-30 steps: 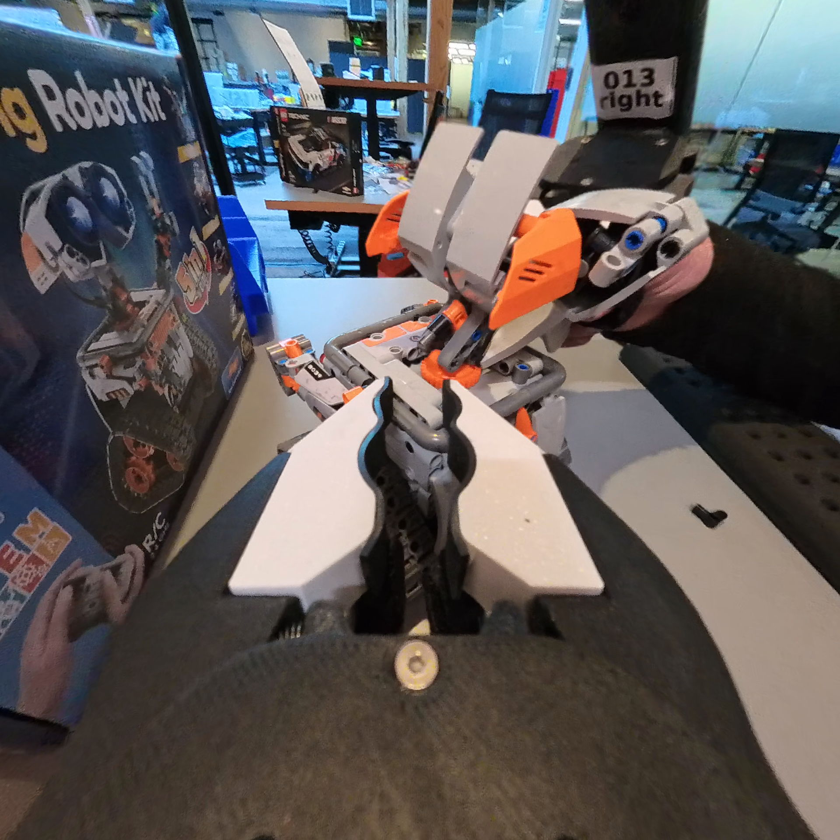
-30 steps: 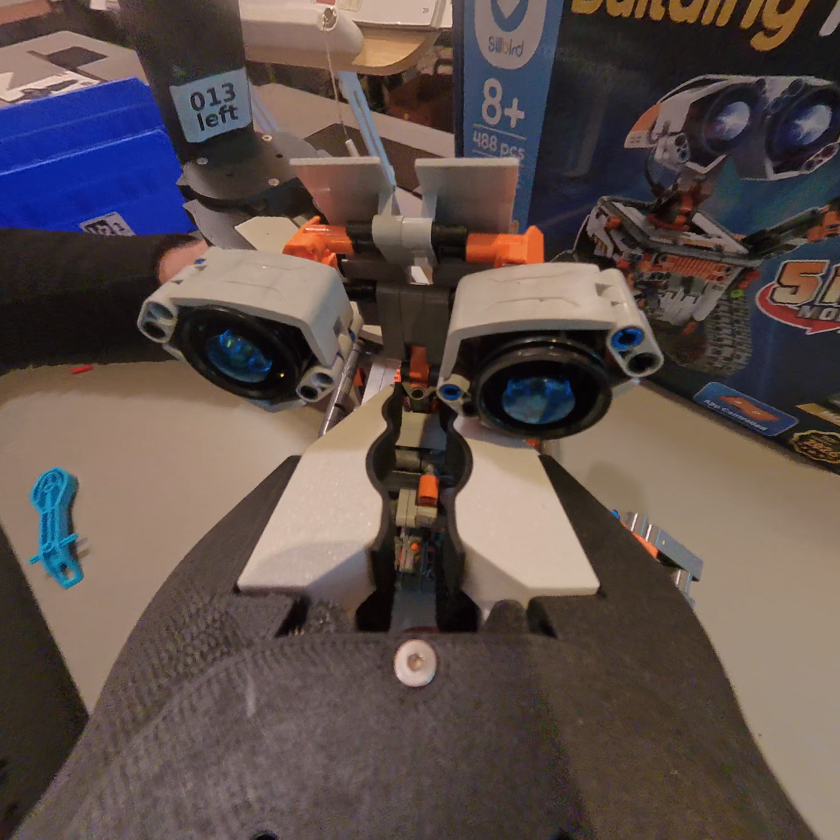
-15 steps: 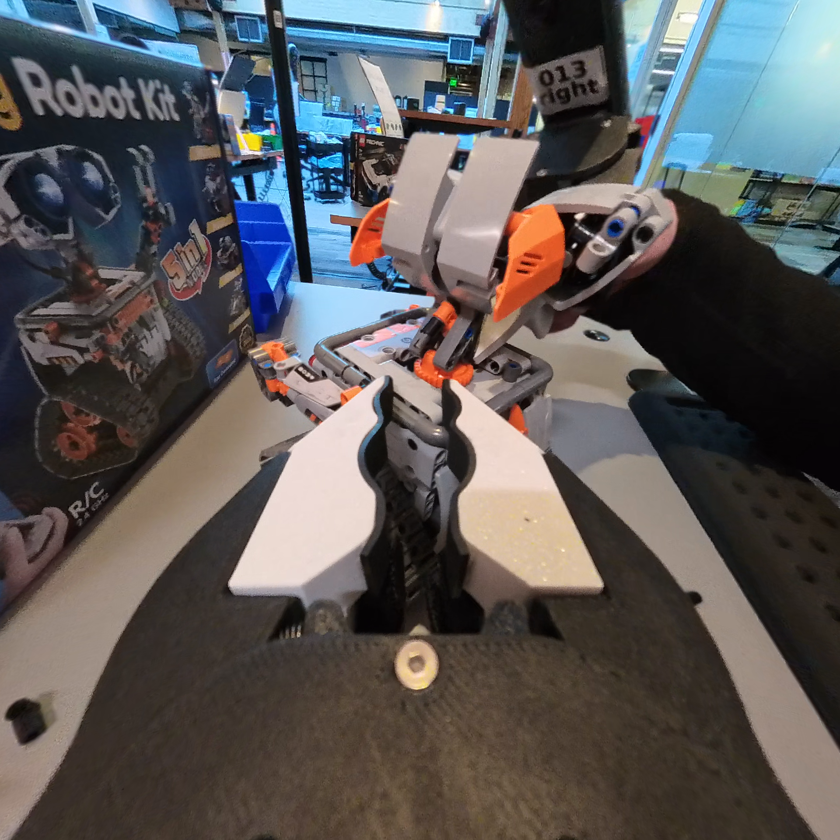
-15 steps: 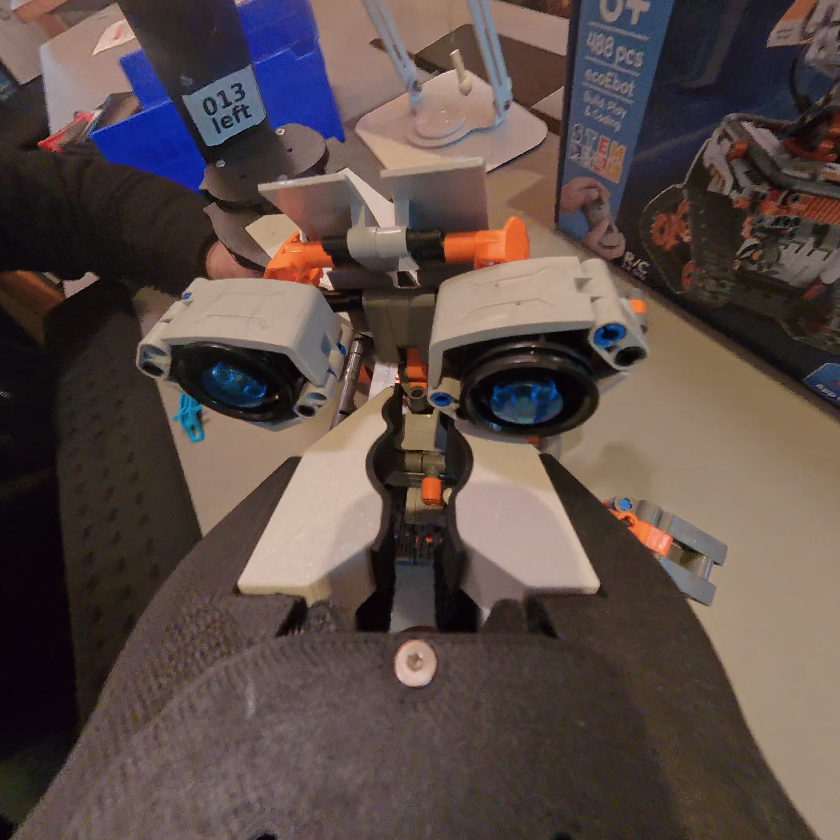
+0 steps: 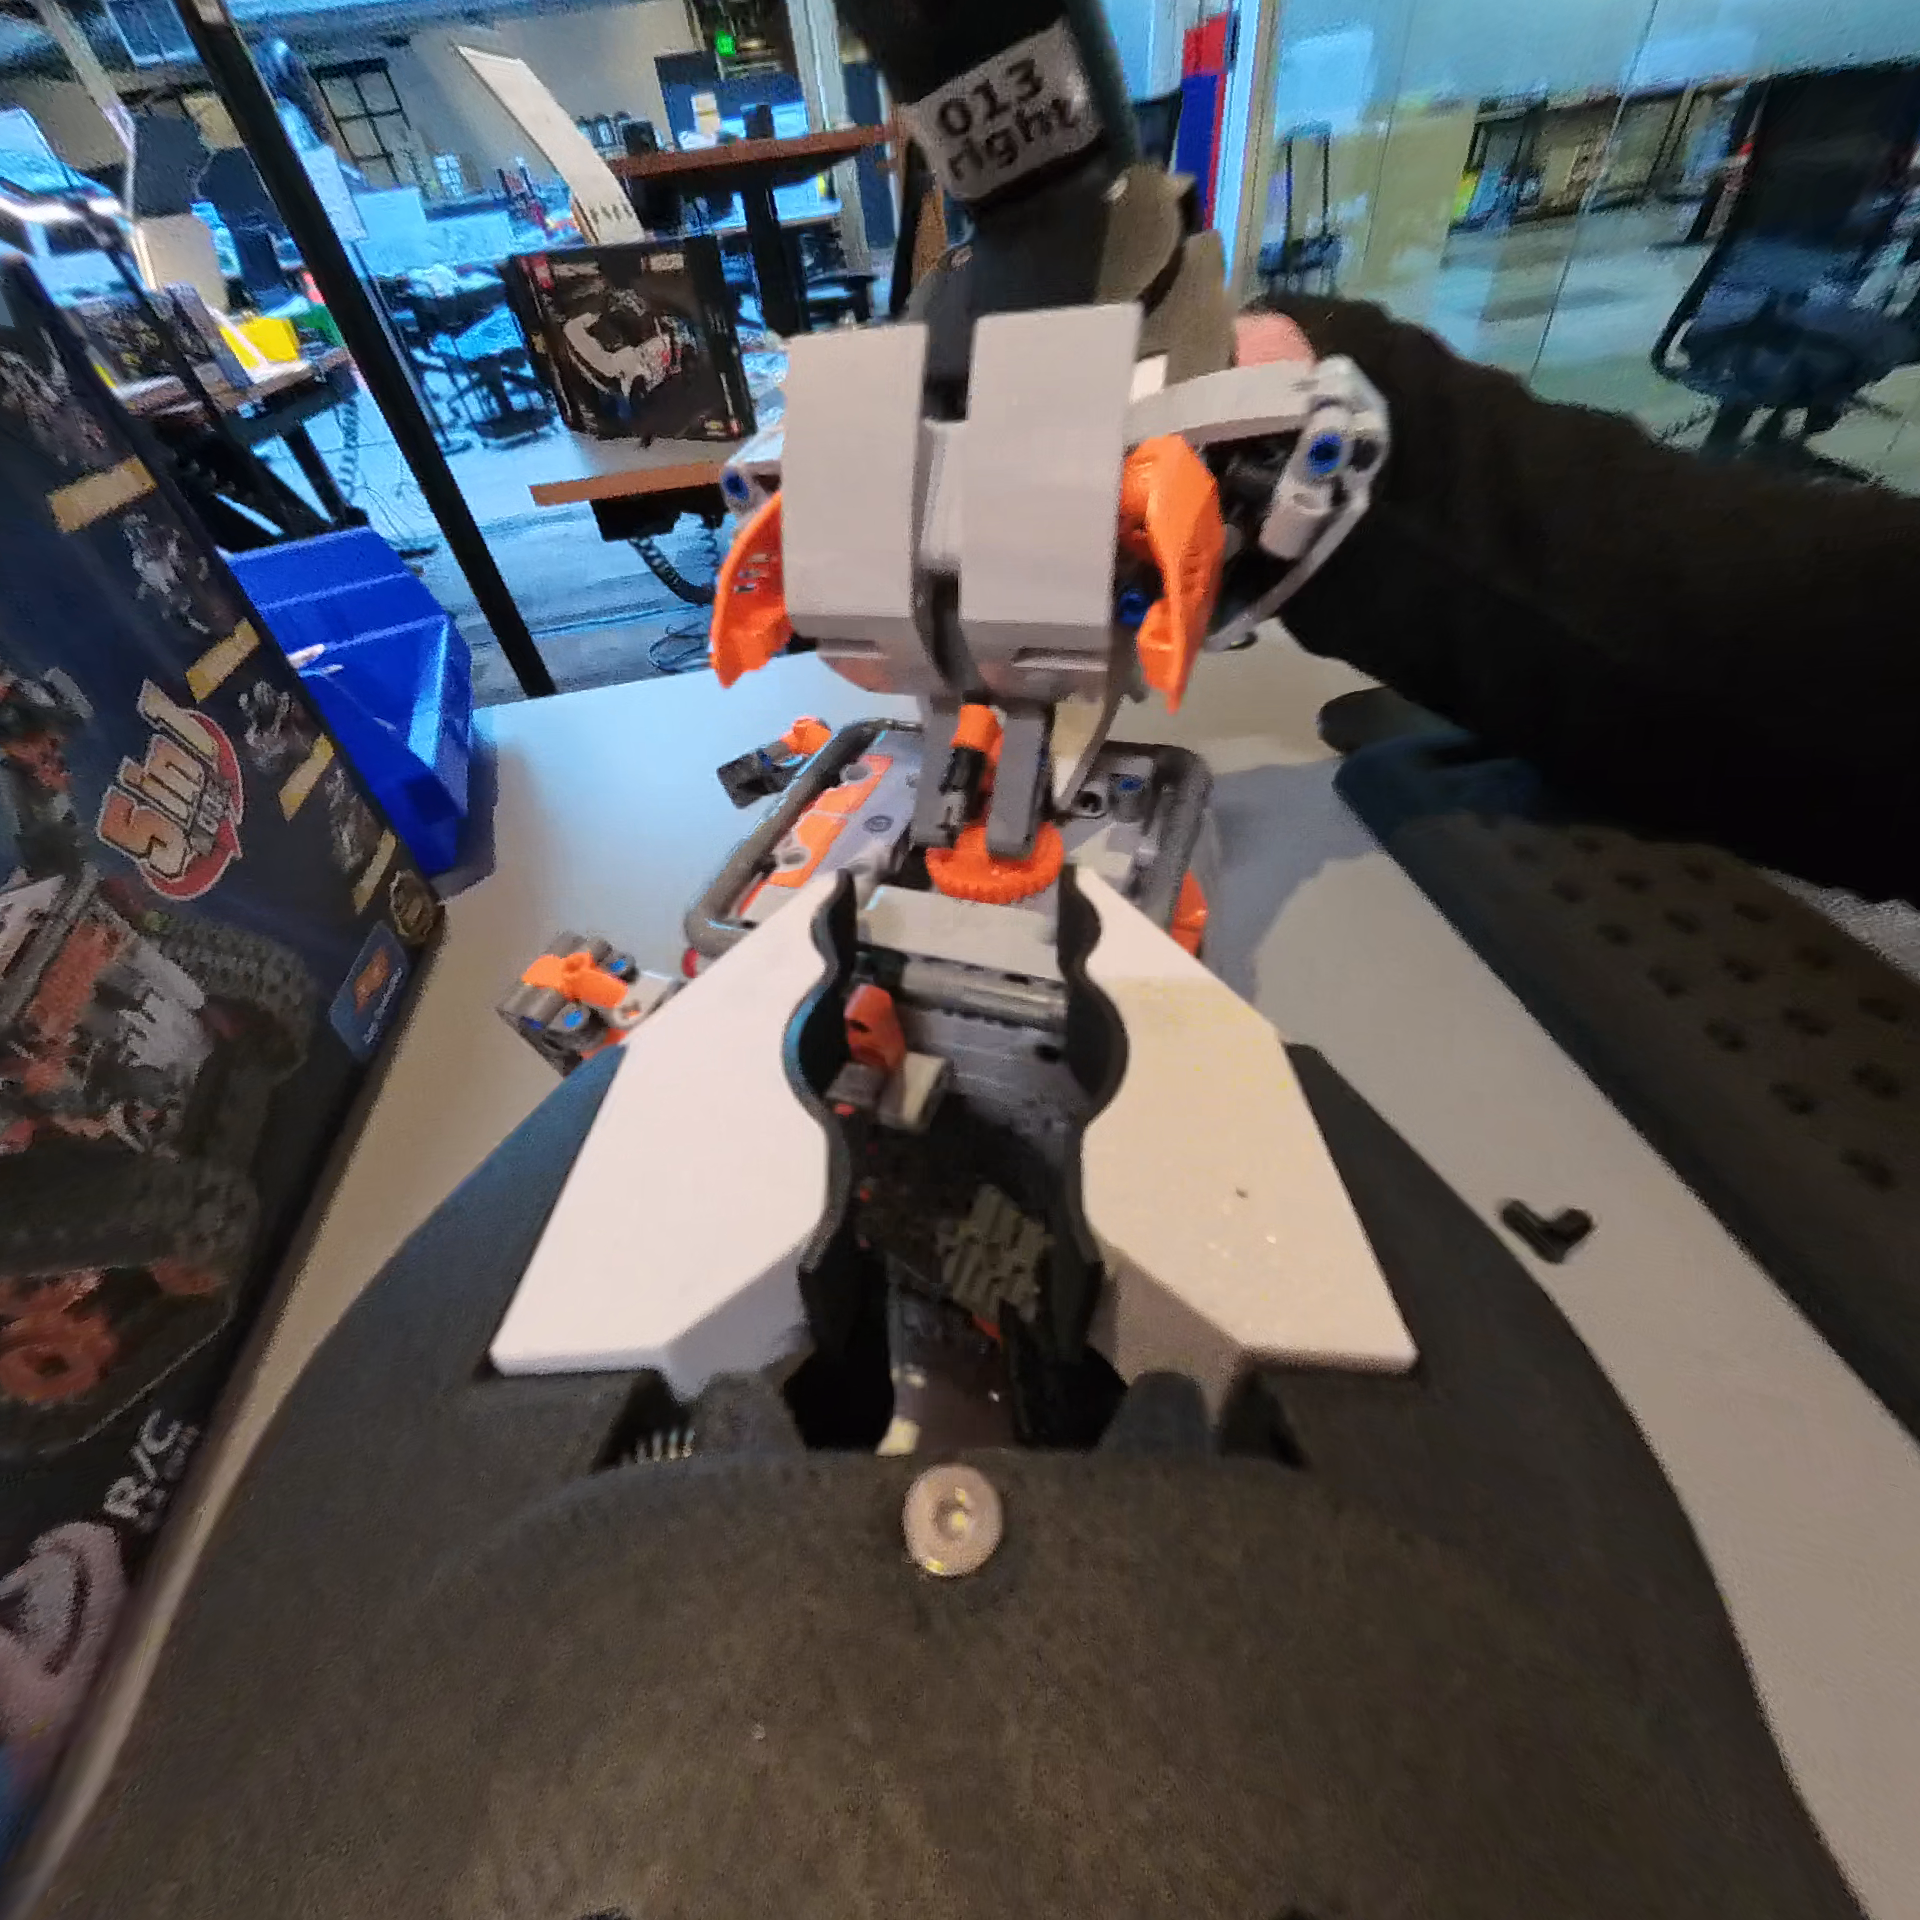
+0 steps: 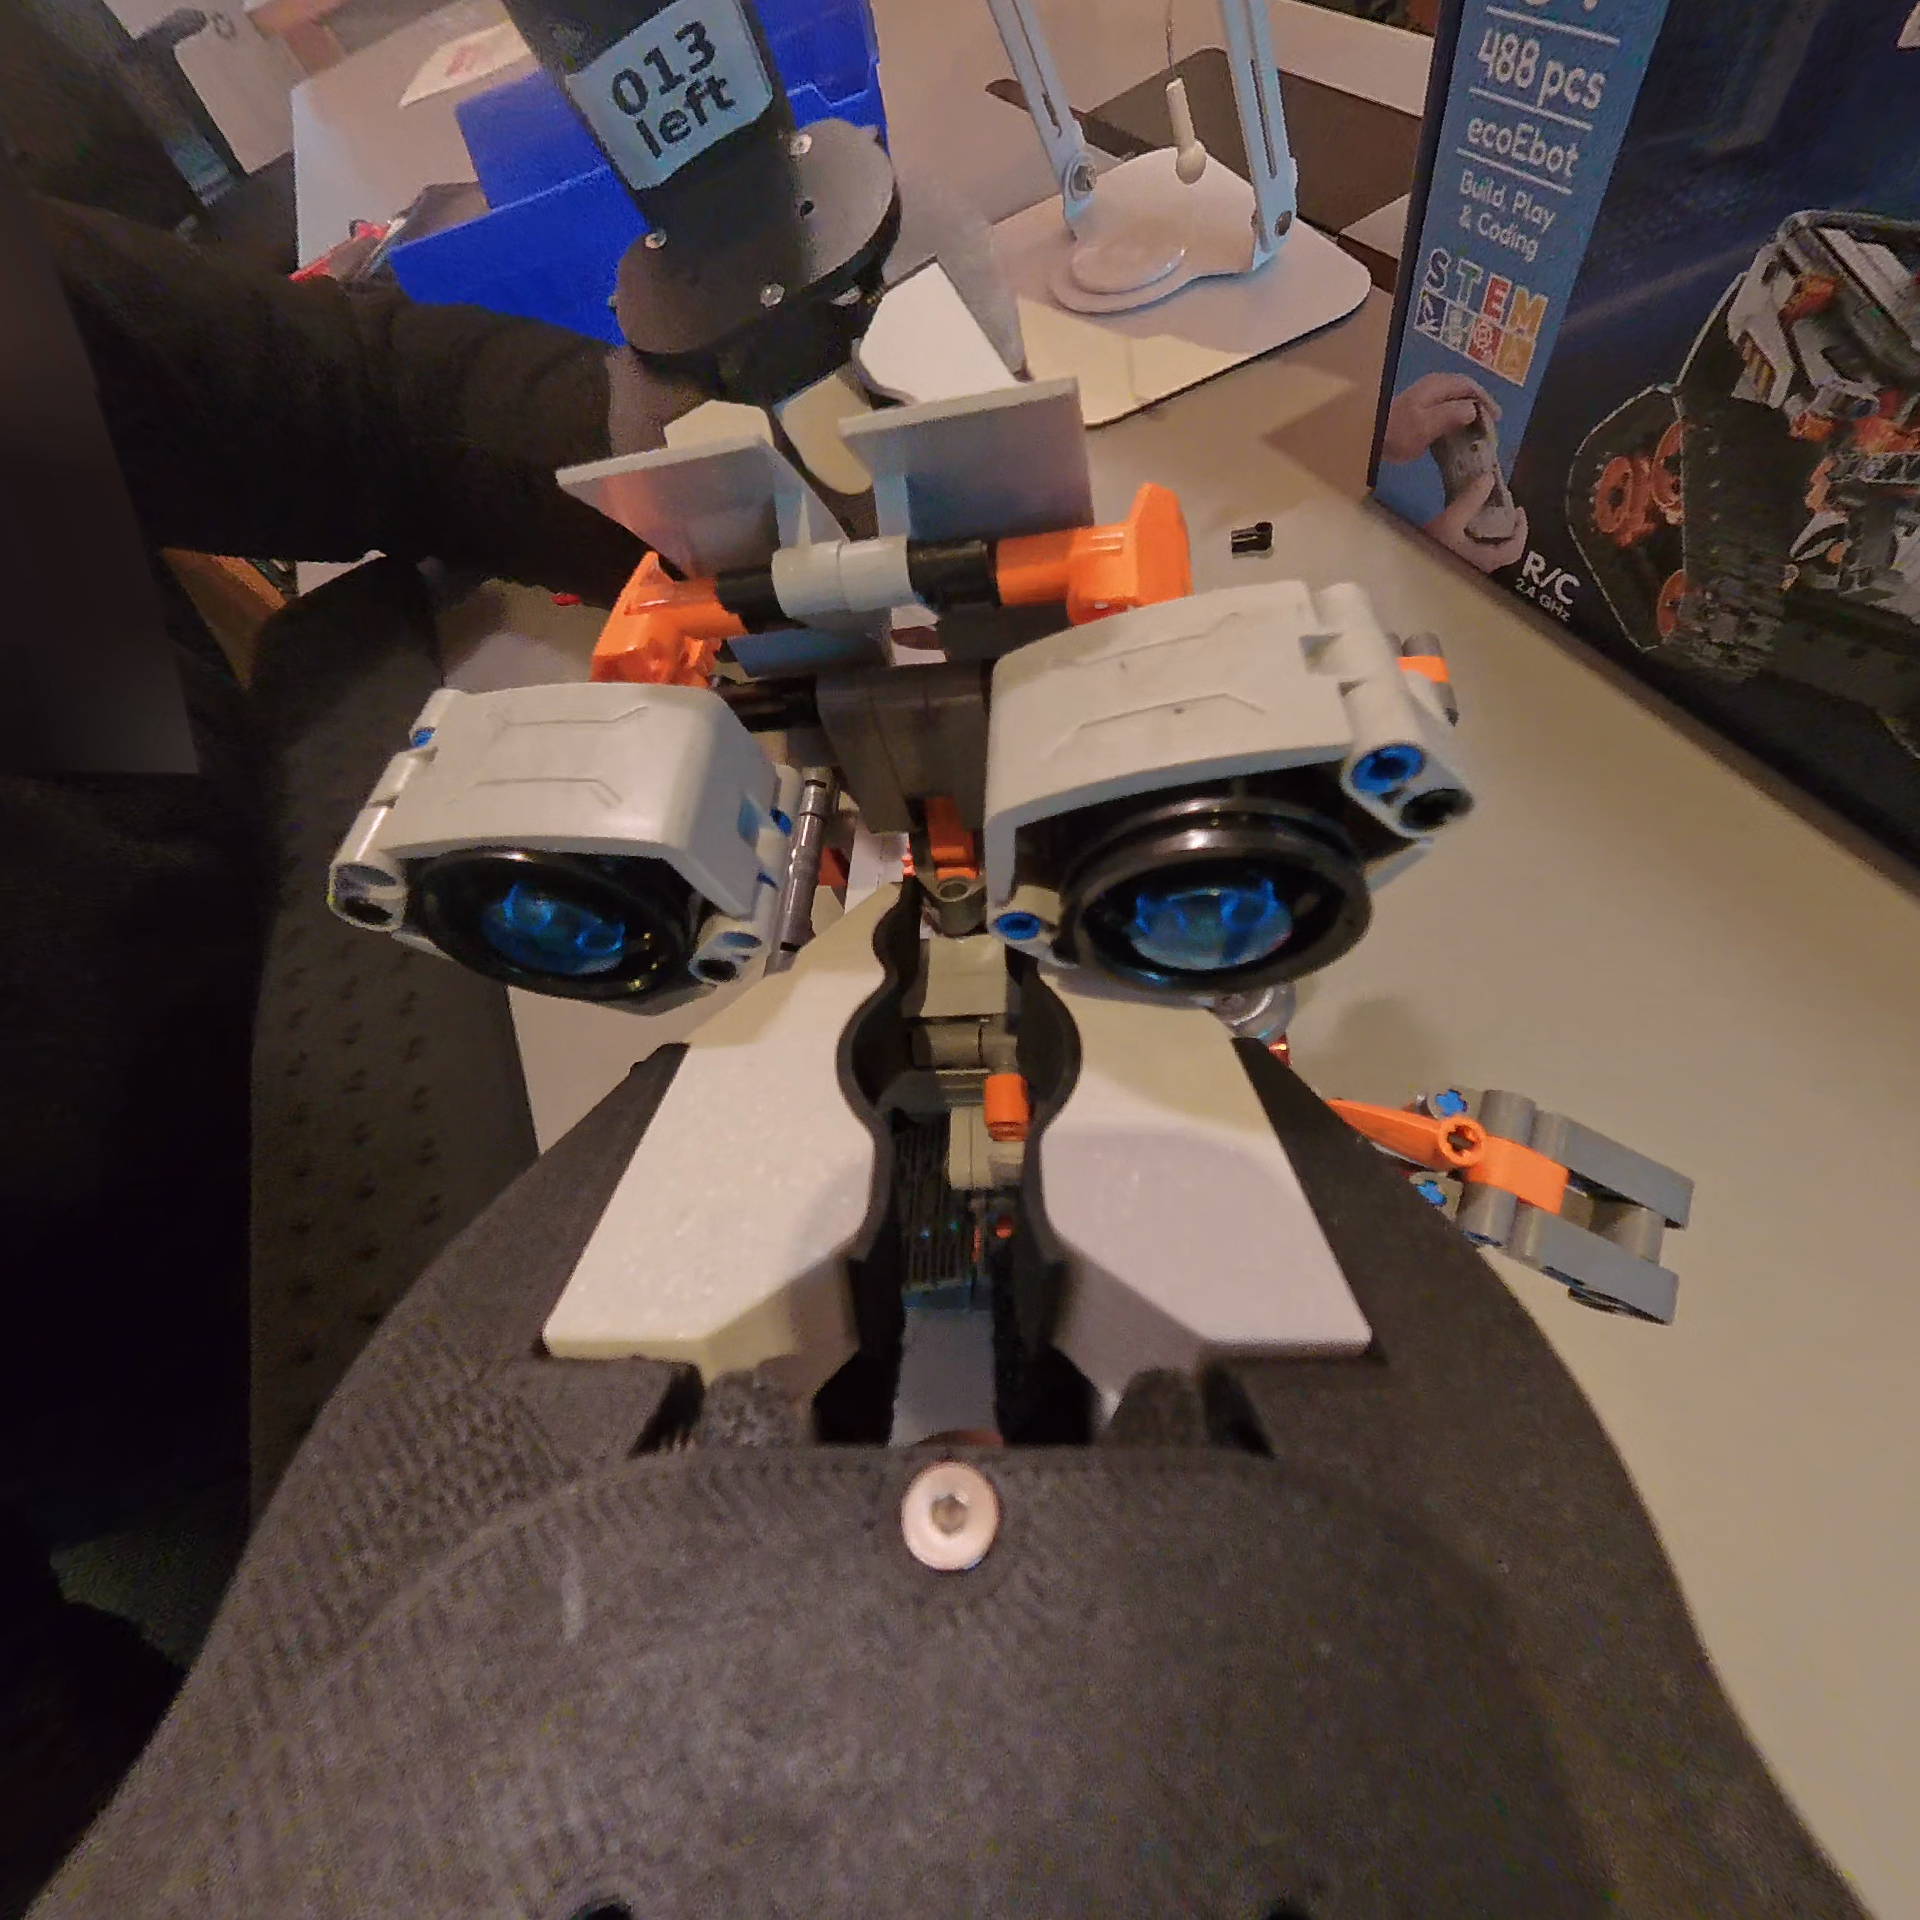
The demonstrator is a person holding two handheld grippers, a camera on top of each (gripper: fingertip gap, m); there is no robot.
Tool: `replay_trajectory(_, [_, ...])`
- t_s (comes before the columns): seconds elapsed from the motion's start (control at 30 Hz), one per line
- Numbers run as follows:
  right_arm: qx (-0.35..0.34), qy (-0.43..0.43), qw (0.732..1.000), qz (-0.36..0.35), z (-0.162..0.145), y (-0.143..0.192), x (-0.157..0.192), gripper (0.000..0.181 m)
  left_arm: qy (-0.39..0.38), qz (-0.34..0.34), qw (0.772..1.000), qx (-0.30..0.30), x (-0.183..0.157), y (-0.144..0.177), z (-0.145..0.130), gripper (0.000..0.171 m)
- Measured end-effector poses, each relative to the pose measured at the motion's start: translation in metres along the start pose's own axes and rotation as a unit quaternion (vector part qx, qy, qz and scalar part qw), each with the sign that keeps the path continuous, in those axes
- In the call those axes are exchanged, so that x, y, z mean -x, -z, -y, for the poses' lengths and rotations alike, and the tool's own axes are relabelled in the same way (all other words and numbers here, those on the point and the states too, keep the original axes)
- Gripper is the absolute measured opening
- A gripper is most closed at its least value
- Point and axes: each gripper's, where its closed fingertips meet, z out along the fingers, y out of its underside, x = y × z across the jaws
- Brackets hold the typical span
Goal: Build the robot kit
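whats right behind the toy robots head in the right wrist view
Behind the robot head is the left claw, its black mount and a dark sleeve. Farther back are a blue bin and a white lamp base. The head hides the claw's fingertips.

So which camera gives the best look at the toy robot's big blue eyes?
The right wrist view: both blue eyes face that camera, sharp and unobstructed. The left wrist view shows only the back of the toy robot's head, so the eyes are hidden.

The toy robot (image 5: 961, 831)'s lower body is hidden behind the left gripper (image 5: 956, 935)'s white fingers (image 5: 707, 1143).
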Motion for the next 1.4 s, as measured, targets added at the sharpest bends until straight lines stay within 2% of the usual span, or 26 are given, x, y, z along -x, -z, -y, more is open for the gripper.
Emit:
replay_trajectory(0.13, [0.015,-0.001,1.0,-0.009,0.0,0.0,0.0,0.014,-0.024,-0.021,0.999,0.016,0.005,-0.009,0.002,0.04])
replay_trajectory(0.23, [0.03,-0.002,0.999,-0.017,0.0,-0.001,0.0,0.014,-0.032,-0.065,0.997,0.024,-0.003,-0.013,0.003,0.032])
replay_trajectory(0.43, [0.045,-0.01,0.999,-0.02,0.0,-0.001,0.0,0.014,-0.024,-0.108,0.993,0.042,-0.006,-0.018,0.002,0.024])
replay_trajectory(0.77, [0.039,-0.017,0.998,-0.053,0.002,-0.001,-0.001,0.015,-0.026,-0.117,0.993,0.023,-0.005,-0.018,-0.001,0.024])
replay_trajectory(0.87, [0.029,-0.016,0.997,-0.071,0.001,0.0,0.001,0.021,-0.029,-0.119,0.992,0.025,-0.005,-0.017,-0.001,0.024])
replay_trajectory(1.03, [-0.002,-0.016,0.995,-0.095,0.005,0.003,0.001,0.016,-0.026,-0.122,0.992,0.027,-0.005,-0.017,-0.001,0.024])
replay_trajectory(1.27, [-0.003,-0.015,0.992,-0.126,0.002,-0.001,-0.002,0.014,-0.02,-0.121,0.992,0.025,-0.004,-0.016,-0.001,0.024])
replay_trajectory(1.33, [-0.011,-0.017,0.991,-0.133,0.002,0.001,0.0,0.018,-0.019,-0.12,0.992,0.025,-0.004,-0.016,-0.002,0.024])
replay_trajectory(1.4, [-0.026,-0.024,0.988,-0.148,0.003,0.007,0.001,0.029,-0.018,-0.119,0.992,0.025,-0.005,-0.016,-0.002,0.024])
